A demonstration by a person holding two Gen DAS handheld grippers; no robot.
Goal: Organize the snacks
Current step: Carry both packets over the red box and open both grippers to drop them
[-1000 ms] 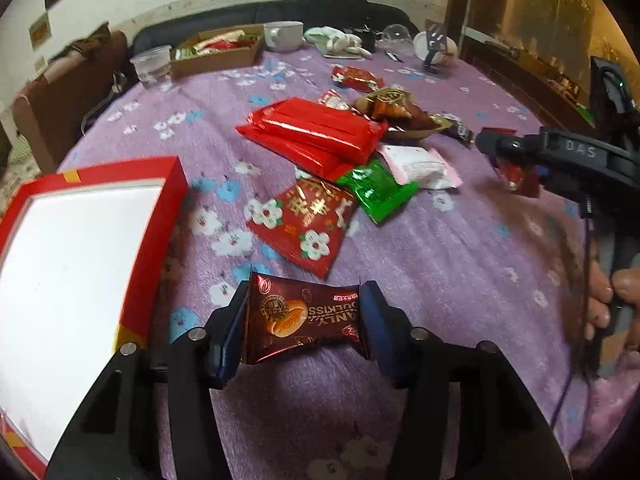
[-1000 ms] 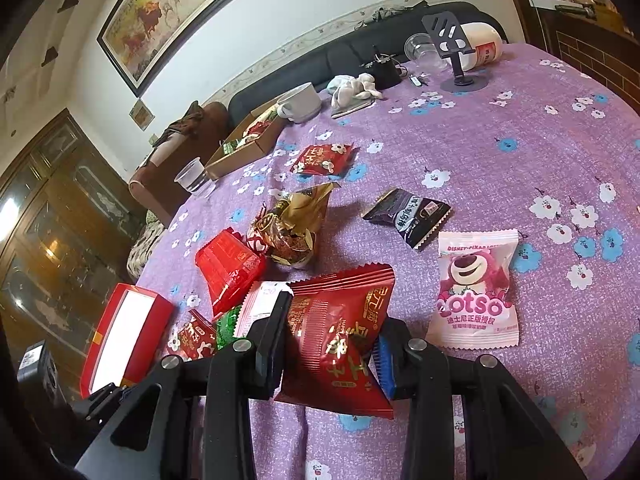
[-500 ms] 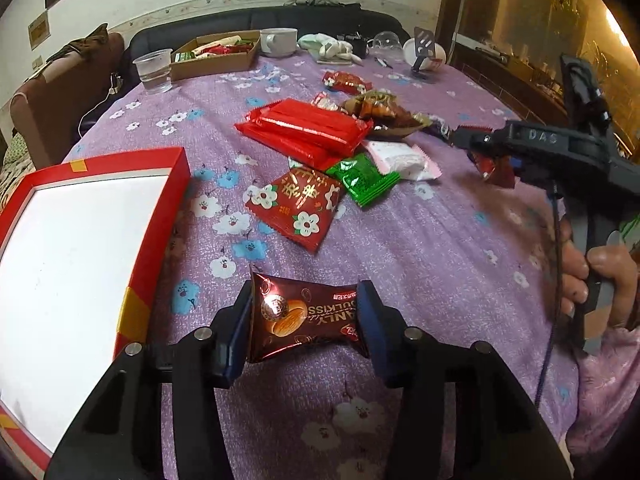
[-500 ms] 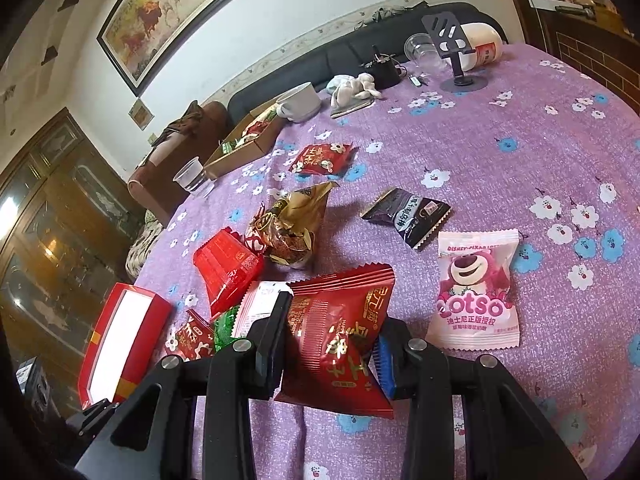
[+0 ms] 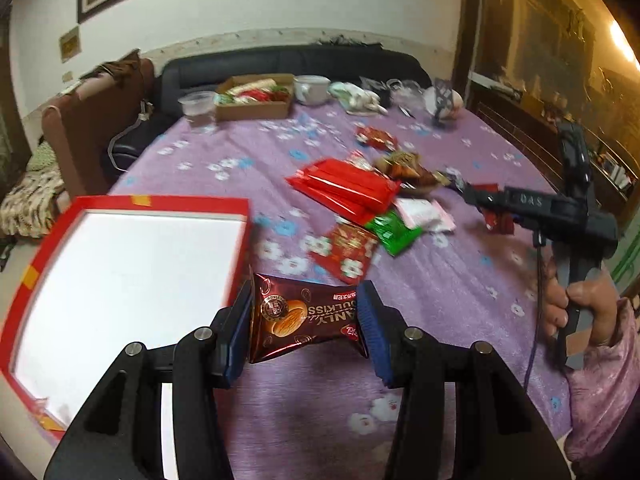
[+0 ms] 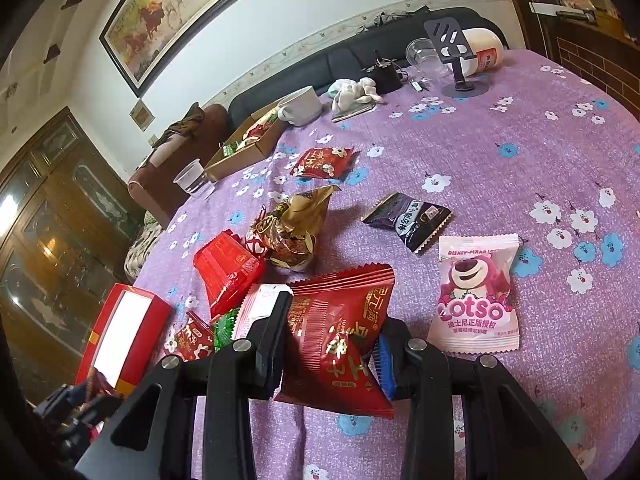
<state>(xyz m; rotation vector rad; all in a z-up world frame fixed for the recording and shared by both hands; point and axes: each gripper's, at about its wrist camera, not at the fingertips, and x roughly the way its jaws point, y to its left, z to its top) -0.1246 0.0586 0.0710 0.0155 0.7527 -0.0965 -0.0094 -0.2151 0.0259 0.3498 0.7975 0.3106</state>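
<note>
My left gripper (image 5: 305, 314) is shut on a brown almond-cookie packet (image 5: 296, 324), held above the purple flowered tablecloth, just right of the red box (image 5: 160, 202) with a white inside. My right gripper (image 6: 330, 334) is shut on a red snack packet (image 6: 340, 320) and also shows at the right in the left wrist view, with a hand (image 5: 580, 304) on its handle. On the cloth lie a stack of red packs (image 5: 348, 190), a green packet (image 5: 392, 232), a red flowered packet (image 5: 348, 248), a pink Lotso packet (image 6: 474, 292), a dark packet (image 6: 408, 216) and a gold bag (image 6: 296, 224).
At the table's far edge stand a cardboard box of snacks (image 5: 254, 102), a white mug (image 5: 310, 88), a clear plastic cup (image 5: 196, 106) and a phone stand (image 6: 460, 60). A dark sofa and a brown chair stand behind the table. Another red flowered packet (image 6: 324, 162) lies further back.
My left gripper has risen and shifted left with the brown packet, so the packet now hangs beside the red box's corner. The right gripper and its red packet have not moved.
</note>
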